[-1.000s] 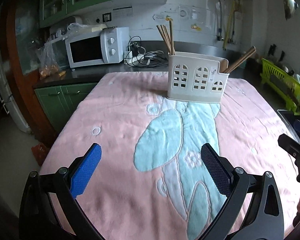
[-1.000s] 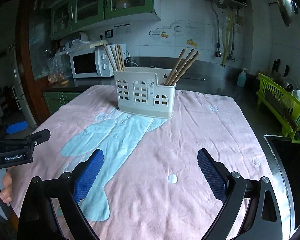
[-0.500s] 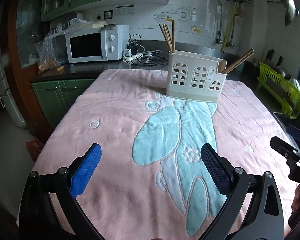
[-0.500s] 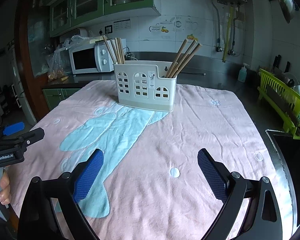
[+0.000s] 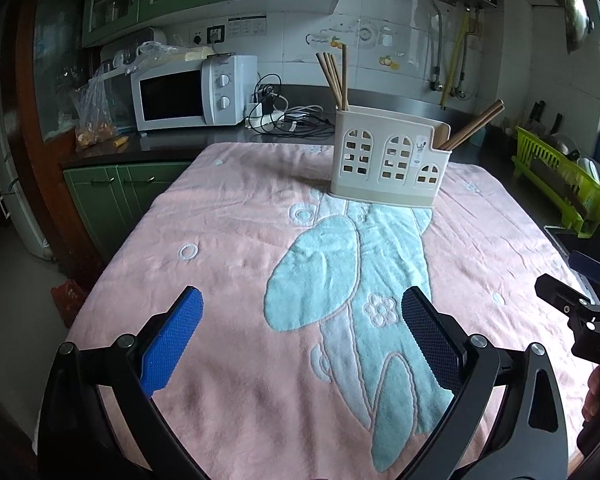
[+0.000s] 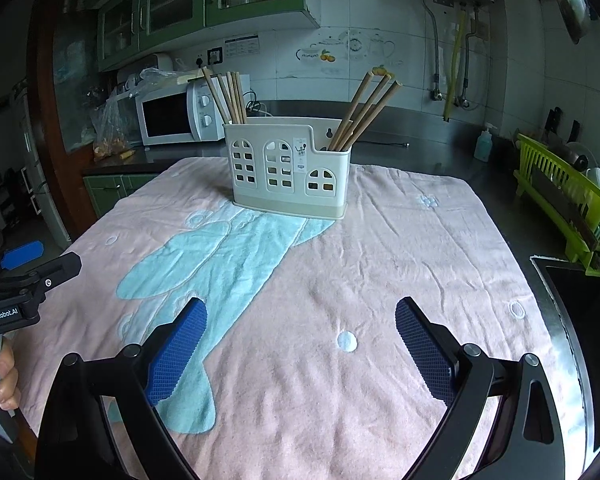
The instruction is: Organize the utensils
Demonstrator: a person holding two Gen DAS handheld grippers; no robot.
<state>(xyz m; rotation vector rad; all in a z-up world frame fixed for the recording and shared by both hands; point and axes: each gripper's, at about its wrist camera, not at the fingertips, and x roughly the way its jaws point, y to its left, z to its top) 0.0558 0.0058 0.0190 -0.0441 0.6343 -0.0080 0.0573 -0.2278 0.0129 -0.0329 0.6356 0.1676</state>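
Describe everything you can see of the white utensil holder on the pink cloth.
The utensil holder is a cream-white box that looks like plastic, its front pierced with arched, window-like cutouts and a small label. It stands upright near the far end of the pink cloth, over the top of the light blue pattern. The top edge steps down toward the right. Wooden chopsticks lean out of the left end, and another bunch leans out of the lower right end. Neither tool touches it.

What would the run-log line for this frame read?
left gripper: open, empty | right gripper: open, empty | chopsticks: in holder | towel: bare
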